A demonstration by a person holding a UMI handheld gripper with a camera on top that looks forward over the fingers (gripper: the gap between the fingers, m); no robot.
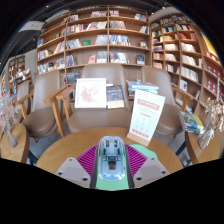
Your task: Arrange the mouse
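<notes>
A pale, translucent blue-grey mouse [111, 157] sits between the fingers of my gripper [111, 162], lifted above a round wooden table [70, 143]. Both magenta pads [90, 158] press against its sides. The mouse points away from me along the fingers. A light green surface shows just under the mouse's near end, between the fingers.
A white leaflet stand with orange print [146, 117] stands on the table's far right. Beige armchairs [100, 105] ring the table, one holding a magazine [90, 92]. Tall bookshelves [95, 40] fill the background. A glass object [192, 122] sits at the right.
</notes>
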